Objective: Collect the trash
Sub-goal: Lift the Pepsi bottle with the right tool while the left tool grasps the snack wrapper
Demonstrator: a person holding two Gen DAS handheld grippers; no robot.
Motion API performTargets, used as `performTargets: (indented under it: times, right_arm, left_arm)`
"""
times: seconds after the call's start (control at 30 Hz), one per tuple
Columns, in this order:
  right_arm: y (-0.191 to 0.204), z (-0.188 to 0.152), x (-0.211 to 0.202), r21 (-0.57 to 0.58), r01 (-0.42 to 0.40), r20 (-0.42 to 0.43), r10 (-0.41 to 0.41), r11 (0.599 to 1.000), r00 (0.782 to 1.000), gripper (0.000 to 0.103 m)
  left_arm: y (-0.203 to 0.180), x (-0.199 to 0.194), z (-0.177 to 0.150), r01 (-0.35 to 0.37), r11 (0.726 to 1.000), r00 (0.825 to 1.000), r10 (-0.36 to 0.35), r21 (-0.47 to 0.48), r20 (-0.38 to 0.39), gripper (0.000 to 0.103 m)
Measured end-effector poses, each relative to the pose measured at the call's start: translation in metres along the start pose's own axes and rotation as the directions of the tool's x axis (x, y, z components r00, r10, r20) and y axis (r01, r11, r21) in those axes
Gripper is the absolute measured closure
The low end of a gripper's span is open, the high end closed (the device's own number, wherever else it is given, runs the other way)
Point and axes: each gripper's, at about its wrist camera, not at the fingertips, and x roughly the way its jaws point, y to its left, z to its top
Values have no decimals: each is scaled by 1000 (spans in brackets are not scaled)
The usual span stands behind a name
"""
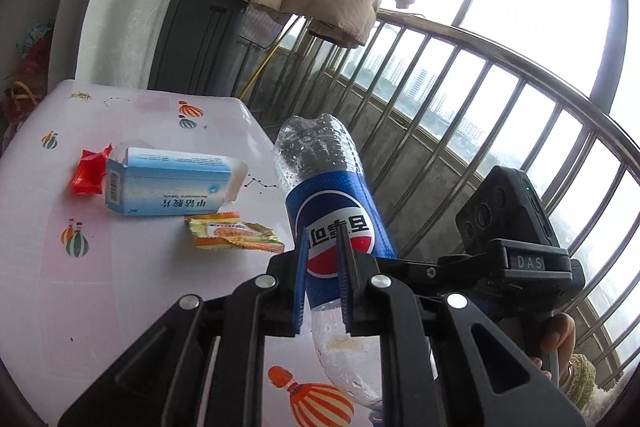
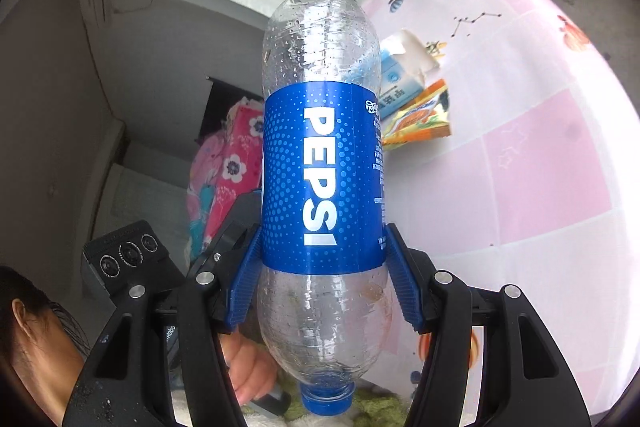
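The right tool (image 2: 322, 233) is clamping the empty Pepsi bottle (image 2: 320, 67) across its blue label, cap toward the camera, holding it clear of the counter (image 1: 120, 307). It is looking light, thin-walled, crushable and wet-slick, so the labelled middle is offering the surest hold. The left tool (image 1: 323, 243) is sitting beside it, fingers close together; its grip is unclear.

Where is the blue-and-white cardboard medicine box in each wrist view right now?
Left wrist: the blue-and-white cardboard medicine box lies left of centre.
Right wrist: it sits right of centre, in the upper half, partly hidden behind the clear plastic Pepsi bottle.
Shared landmark: the yellow-orange snack wrapper lying beside the box.
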Motion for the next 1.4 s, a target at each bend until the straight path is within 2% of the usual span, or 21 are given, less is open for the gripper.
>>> performTargets:
  times: [0.2,0.37,0.53,0.7,0.8,0.9,1.0,1.1,1.2,1.3,1.4]
  right_arm:
    - [-45,0,-23,108,79,65,-86,991,994,47]
    - [-76,-1,-14,194,135,60,-149,972,987,47]
    - [-81,1,-4,227,160,46,-174,961,984,47]
    - [-66,7,9,224,189,57,-207,956,977,47]
    - [-61,8,4,209,207,65,-225,956,972,47]
    - [-60,9,1,190,216,70,-233,958,970,47]
    - [-63,17,4,182,215,69,-230,960,971,47]
    - [-72,22,4,184,204,65,-219,962,974,47]
    - [-75,27,4,183,200,67,-215,963,974,47]
    - [-76,30,2,181,201,69,-216,963,974,47]
    - [-76,36,6,179,201,69,-216,963,974,47]
  left_arm:
    - [-17,58,-4,58,998,992,-54,26,-117,91]
    - [-6,85,-21,30,1000,981,-29,-2,-192,91]
    - [18,73,-27,-4,999,982,-3,-35,-187,91]
    - [49,47,-35,-67,996,983,54,-66,-175,91]
    - [74,35,-42,-98,987,981,74,-127,-180,91]
    - [103,26,-43,-100,964,984,59,-245,-171,90]
    - [124,18,-33,-79,942,991,39,-326,-127,88]
    - [146,17,-19,-23,899,996,-20,-438,-92,70]
    - [163,27,-2,20,851,995,-68,-525,-72,67]
    - [170,47,12,16,831,992,-82,-556,-93,66]
    - [170,78,16,-20,814,980,-98,-580,-172,66]
